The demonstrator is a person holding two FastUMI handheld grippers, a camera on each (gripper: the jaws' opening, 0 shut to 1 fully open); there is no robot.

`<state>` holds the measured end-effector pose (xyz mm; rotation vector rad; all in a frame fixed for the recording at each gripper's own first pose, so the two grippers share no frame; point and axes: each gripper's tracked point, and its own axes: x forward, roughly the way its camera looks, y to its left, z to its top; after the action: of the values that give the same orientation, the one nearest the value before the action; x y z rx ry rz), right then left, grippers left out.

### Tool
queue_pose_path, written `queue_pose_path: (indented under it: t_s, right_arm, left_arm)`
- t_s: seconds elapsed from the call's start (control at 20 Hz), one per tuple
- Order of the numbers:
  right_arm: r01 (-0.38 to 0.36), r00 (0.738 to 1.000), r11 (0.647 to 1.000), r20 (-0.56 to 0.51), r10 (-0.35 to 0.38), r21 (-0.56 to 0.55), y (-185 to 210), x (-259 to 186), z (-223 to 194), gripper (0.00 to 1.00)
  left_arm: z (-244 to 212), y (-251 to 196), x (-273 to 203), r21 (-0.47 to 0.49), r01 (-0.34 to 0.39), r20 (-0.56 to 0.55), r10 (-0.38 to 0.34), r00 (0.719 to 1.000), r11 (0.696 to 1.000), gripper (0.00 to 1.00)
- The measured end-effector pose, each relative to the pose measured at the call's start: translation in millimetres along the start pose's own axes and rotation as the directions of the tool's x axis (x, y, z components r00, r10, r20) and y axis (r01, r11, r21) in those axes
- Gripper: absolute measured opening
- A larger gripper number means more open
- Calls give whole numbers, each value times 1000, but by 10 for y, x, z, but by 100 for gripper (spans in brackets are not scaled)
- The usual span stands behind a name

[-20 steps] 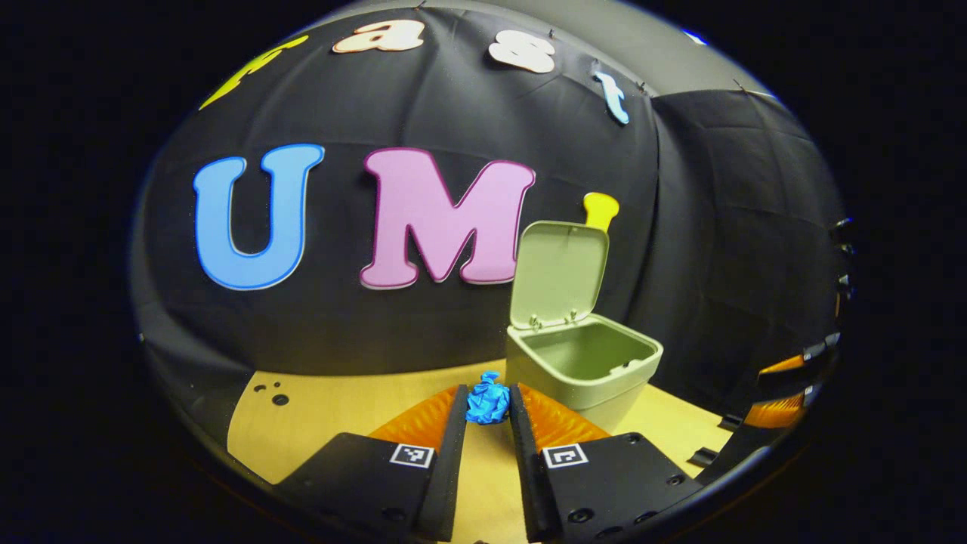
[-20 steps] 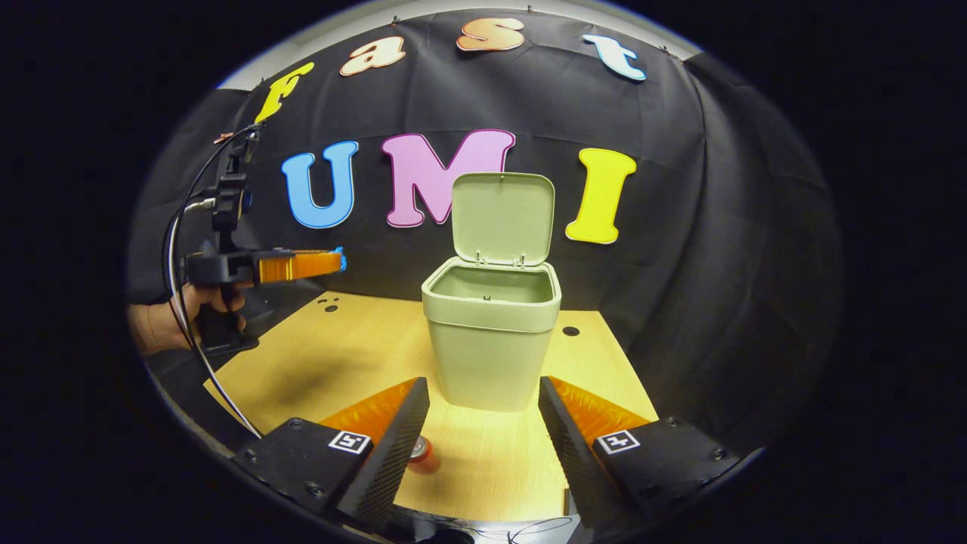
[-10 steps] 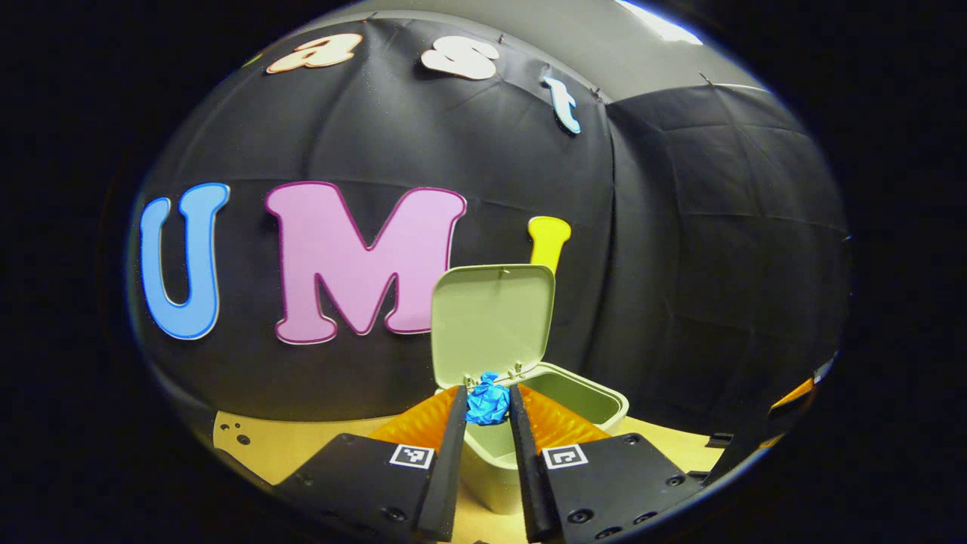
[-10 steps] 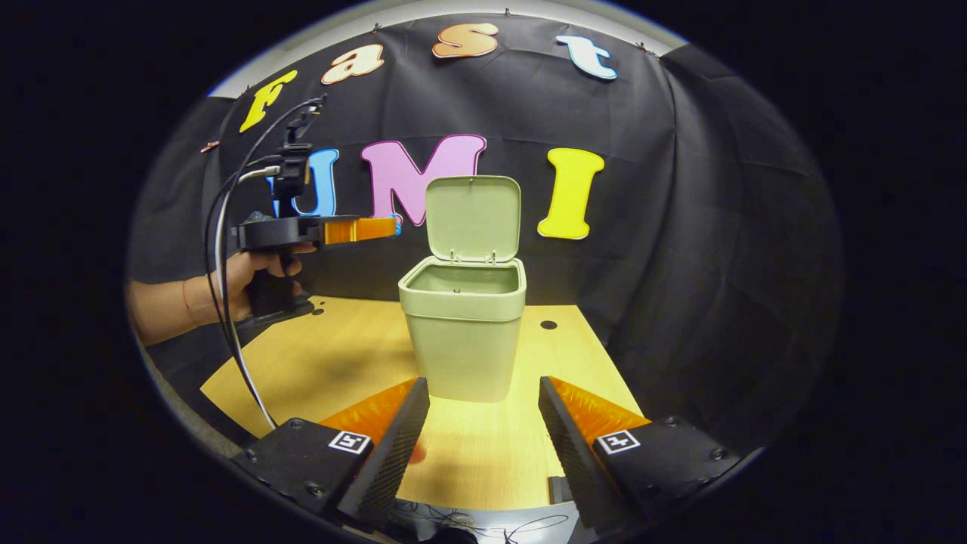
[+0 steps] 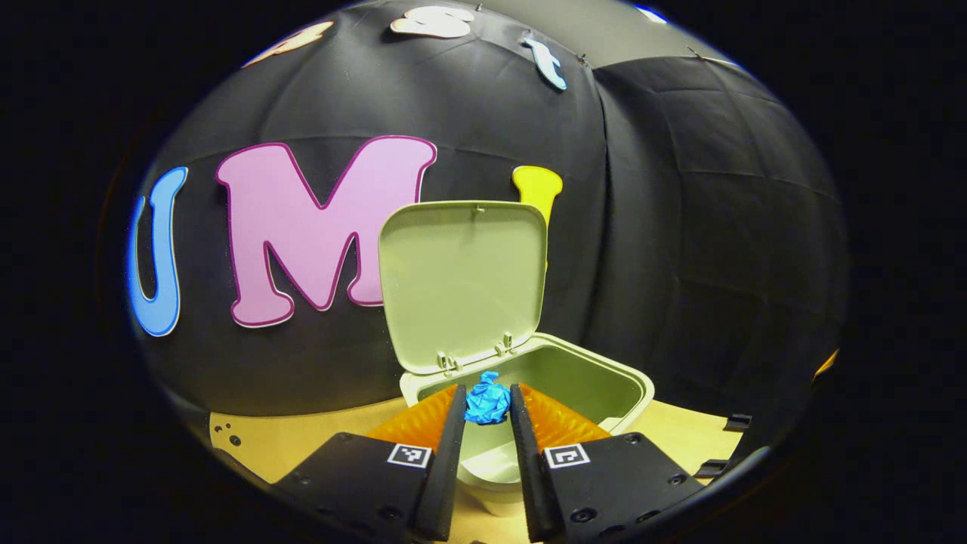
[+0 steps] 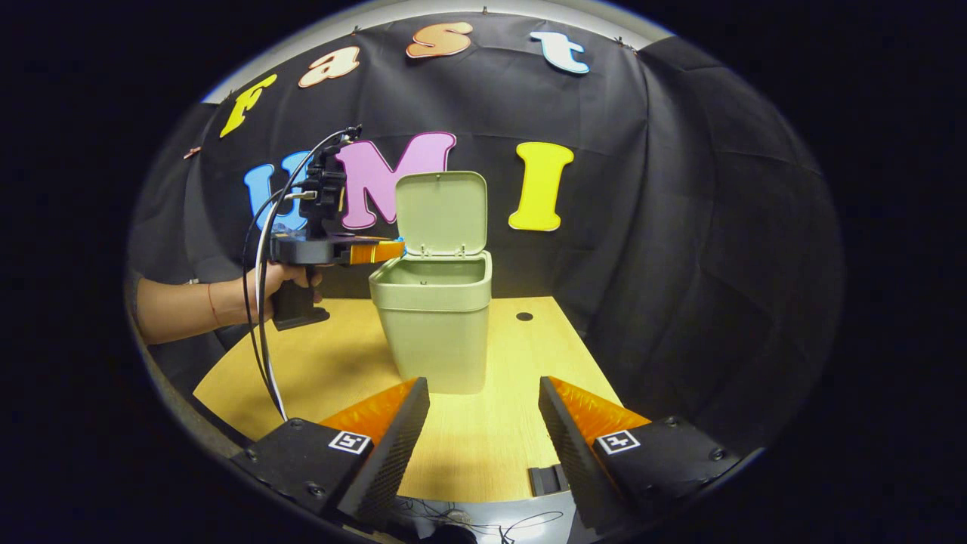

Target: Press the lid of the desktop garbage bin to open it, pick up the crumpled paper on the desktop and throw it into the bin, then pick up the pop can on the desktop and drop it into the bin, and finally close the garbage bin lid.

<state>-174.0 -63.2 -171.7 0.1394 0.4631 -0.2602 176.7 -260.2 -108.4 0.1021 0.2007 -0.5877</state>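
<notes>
**Currently: paper held over the open bin**

Left tongs [image 5: 487,404] are closed down to a narrow gap, both fingers pressing on the crumpled blue paper [image 5: 487,400] at their tips. In the left gripper view the paper sits at 6 o'clock, in front of the hinge of the garbage bin [image 5: 604,378] and above its open mouth. The lid [image 5: 462,279] stands upright at the rear, its inner face toward the camera. Visible part of the bin interior looks bare; the bottom cannot be checked.

In the right gripper view the left tongs [image 6: 393,249] appear at 10 o'clock, level, their tips just over the near-left rim of the bin [image 6: 434,325]. A hand [image 6: 283,279] grips the handle below them, and a cable [image 6: 261,332] hangs from the unit toward the bench [image 6: 483,446].

Right tongs [image 6: 483,423] are spread wide with nothing between the fingers, positioned low at 6 o'clock above the bench, well apart from the bin. The bin stands on the bench at centre, lid [image 6: 440,211] raised. A small round hole [image 6: 524,316] marks the bench surface just right of the bin.
</notes>
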Motion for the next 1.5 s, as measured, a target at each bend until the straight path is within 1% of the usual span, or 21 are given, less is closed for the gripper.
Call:
queue_pose_path:
  t_s: [0.05,0.1,0.15,0.2,0.25,0.3,0.4,0.45,0.7,0.8,1.0,1.2,1.3,1.4,1.5]
  right_arm:
    - [4,1000,1000,0,-4,4,-16,5,1,92]
    - [5,1000,1000,-1,-5,6,-15,5,13,92]
    - [7,1000,1000,-2,-7,4,-19,3,7,93]
    - [7,1000,1000,-3,-7,2,-22,5,-13,93]
    - [8,1000,1000,-4,-8,1,-19,8,-5,93]
    - [6,1000,1000,-5,-6,2,-14,3,-17,92]
    - [4,1000,1000,-8,-4,1,-2,-8,-34,93]
    - [2,1000,1000,-8,-2,2,13,-14,-30,92]
    - [-33,999,999,-8,33,-1,174,14,-23,93]
    - [-63,998,998,-10,63,-6,284,50,-27,97]
    - [-150,988,988,-25,149,-26,609,147,-64,97]
    - [-248,968,967,-64,244,-64,963,294,-173,97]
    - [-296,954,951,-86,289,-86,1141,362,-257,98]
    - [-340,936,935,-128,327,-104,1308,435,-401,97]
    - [-377,920,919,-165,357,-116,1441,496,-547,98]
  left_arm:
    - [-29,-15,19,0,1,-7,-1,1000,1000,41]
    - [-58,-25,36,1,2,-14,-2,1000,1000,36]
    - [-71,-44,46,1,6,-20,-6,1000,1000,36]
    - [-83,-33,43,3,-1,-23,1,1000,1000,43]
    - [-92,-33,53,2,-7,-25,7,1000,1000,43]
    - [-104,-25,49,-2,-14,-24,14,1000,1000,67]
    - [-87,-12,44,-2,-25,-19,25,1000,1000,85]
    - [-81,-2,26,-1,-31,-18,31,999,1000,96]
    - [17,73,-176,18,-68,-5,68,998,998,97]
    - [118,103,-362,30,-76,24,76,997,997,97]
    - [238,231,-814,31,-111,70,109,992,993,97]
    - [207,510,-1322,-10,-184,83,184,979,983,97]
    - [145,677,-1575,-36,-226,77,228,971,974,97]
    - [40,846,-1816,-58,-265,65,269,961,962,97]
    - [-95,957,-2040,-78,-290,48,294,955,954,97]
